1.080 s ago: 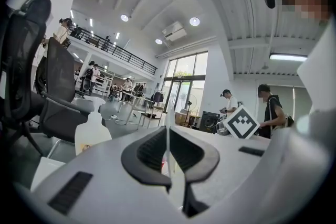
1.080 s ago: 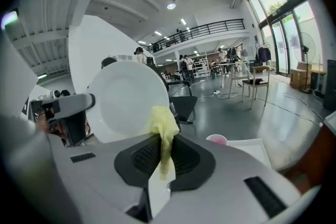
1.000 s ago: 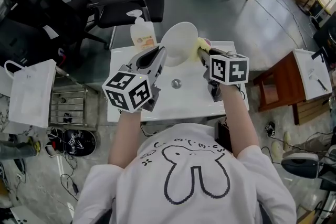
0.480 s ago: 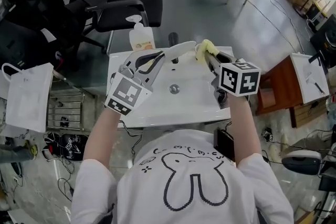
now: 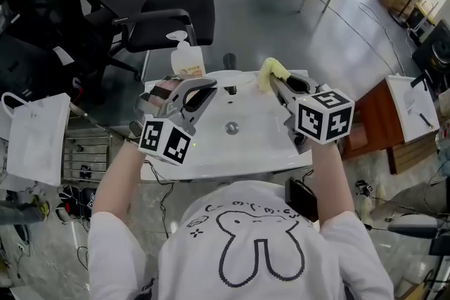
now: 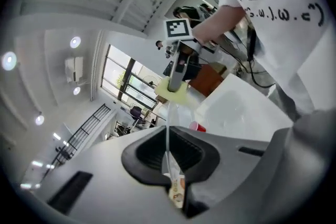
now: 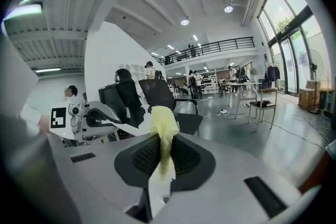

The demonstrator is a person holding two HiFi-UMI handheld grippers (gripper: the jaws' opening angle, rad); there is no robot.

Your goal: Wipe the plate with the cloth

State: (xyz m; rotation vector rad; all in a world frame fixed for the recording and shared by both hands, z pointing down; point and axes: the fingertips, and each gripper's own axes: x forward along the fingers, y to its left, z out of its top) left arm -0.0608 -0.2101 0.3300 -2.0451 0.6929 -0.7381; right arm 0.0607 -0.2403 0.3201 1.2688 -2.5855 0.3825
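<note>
Yellow cloth [image 5: 271,72] above white sink [image 5: 260,144]; black chairs [image 5: 176,14], grey floor [image 5: 281,31].

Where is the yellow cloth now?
The cloth is right of centre in the head view, clamped in the right gripper, above the white basin's far edge.

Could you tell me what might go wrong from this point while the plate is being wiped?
1. The left gripper clamps the plate only by its thin rim, above the sink; pressure from wiping could make it slip and drop.
2. The right gripper pinches the yellow cloth with only a small tuft past its tips, so the hard tips might scrape the plate.
</note>
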